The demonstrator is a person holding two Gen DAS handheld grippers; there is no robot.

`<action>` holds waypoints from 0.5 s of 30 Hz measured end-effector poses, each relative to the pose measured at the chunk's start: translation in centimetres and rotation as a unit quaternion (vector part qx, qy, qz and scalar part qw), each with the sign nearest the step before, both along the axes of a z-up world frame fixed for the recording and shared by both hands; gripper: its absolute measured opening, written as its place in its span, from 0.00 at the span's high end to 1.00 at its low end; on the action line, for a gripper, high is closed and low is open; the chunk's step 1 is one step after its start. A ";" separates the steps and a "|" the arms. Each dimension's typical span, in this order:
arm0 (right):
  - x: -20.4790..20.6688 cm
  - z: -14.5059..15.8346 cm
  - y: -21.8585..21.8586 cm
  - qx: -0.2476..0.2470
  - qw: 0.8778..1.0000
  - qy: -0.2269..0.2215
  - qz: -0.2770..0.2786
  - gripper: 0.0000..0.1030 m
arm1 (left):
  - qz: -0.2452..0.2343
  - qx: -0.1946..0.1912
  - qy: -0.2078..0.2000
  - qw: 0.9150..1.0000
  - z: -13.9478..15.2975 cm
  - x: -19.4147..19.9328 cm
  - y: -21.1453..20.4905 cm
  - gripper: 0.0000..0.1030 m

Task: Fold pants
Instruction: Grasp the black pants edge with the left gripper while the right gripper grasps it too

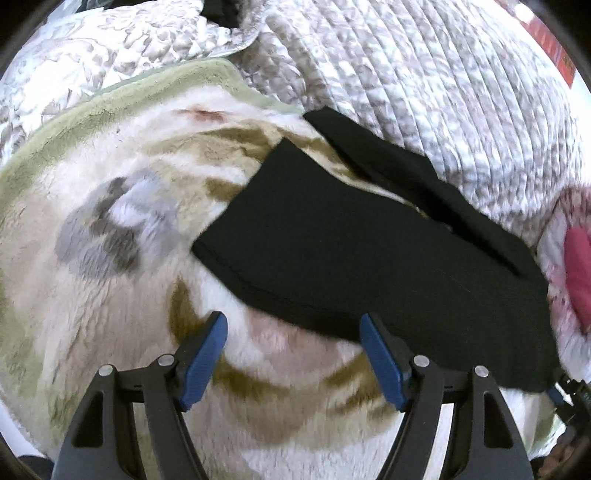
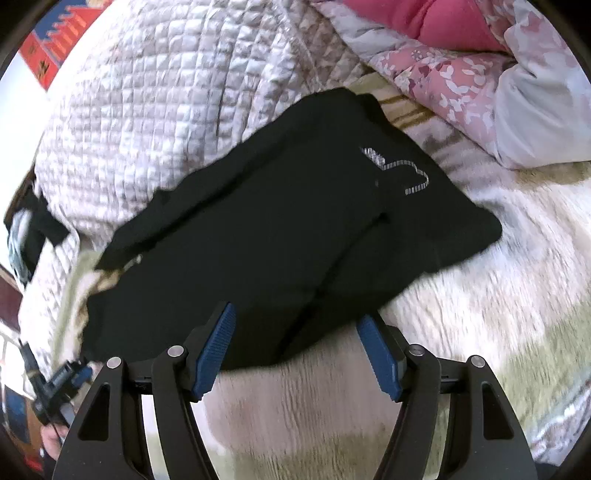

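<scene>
Black pants lie flat on a fluffy cream blanket, legs stretching away to the upper left. In the right wrist view the pants show a small silver emblem near the waist end. My left gripper is open and empty, hovering just short of the pants' near edge. My right gripper is open and empty, its blue pads over the pants' near edge. The left gripper also shows at the lower left of the right wrist view.
A quilted grey-white bedspread lies behind the pants. A pink floral duvet and a red pillow sit at the far right. A red patterned rug shows past the bed edge.
</scene>
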State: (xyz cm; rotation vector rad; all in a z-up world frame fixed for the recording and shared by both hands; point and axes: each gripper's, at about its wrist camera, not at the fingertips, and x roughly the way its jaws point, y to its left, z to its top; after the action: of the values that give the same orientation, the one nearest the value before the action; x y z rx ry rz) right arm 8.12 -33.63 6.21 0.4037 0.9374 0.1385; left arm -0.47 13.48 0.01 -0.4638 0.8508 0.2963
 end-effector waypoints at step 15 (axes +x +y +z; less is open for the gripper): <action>3.5 0.7 -3.0 0.017 0.998 -0.007 -0.056 0.94 | 0.028 0.033 0.009 0.999 -0.3 4.5 1.2 0.96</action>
State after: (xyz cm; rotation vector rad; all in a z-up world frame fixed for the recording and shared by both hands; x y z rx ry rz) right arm 11.59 -36.60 6.90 0.4845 0.8974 0.0541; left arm 4.01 14.65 -0.27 -0.4256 0.8446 0.3802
